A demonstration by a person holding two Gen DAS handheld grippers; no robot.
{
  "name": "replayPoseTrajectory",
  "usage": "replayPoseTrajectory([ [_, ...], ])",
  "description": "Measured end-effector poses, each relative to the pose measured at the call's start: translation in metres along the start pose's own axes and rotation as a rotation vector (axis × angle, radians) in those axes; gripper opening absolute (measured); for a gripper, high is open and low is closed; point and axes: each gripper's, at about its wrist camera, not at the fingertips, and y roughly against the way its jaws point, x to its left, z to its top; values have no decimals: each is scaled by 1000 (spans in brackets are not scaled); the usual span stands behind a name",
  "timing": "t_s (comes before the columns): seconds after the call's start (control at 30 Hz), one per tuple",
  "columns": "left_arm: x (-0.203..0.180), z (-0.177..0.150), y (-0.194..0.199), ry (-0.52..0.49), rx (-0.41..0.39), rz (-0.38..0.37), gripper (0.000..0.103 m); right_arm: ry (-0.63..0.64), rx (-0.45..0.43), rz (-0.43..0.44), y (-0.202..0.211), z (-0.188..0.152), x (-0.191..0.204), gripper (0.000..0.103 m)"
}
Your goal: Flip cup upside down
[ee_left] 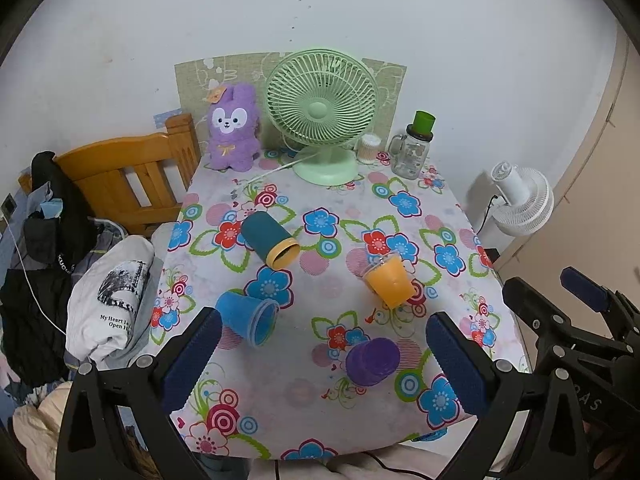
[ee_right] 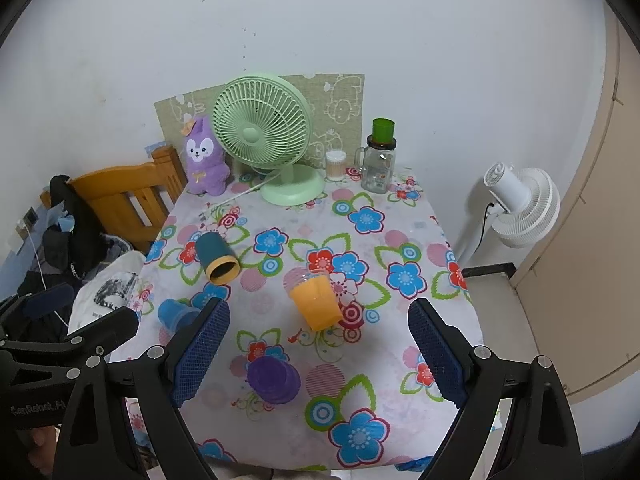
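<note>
Four cups (ee_left: 271,241) lie tipped on the tablecloth (ee_left: 344,208); both grippers' fingers (ee_left: 192,360) gape wide, holding nothing.

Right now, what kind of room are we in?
Probably a bedroom at home: a wooden bed frame heaped with clothes stands beside the table, which holds a plush rabbit and a desk fan.

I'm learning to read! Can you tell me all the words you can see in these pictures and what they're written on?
"My Heart In..." and under it "Open H...", both cut off by a fold: on the white printed cloth left of the table.
"GenRobot.AI": on the left gripper body, seen from the right wrist.
"...DAS", partly hidden: on the right gripper body, seen from the left wrist.
Prints on the glass jar: too small to read.
The cups carry no words.
</note>
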Motion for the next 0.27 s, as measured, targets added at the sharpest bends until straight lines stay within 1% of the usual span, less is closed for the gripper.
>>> replayPoseTrajectory([
  [0.27,2,1,0,4,11,8,103,-1,5,-1,-1,-1,0,93],
])
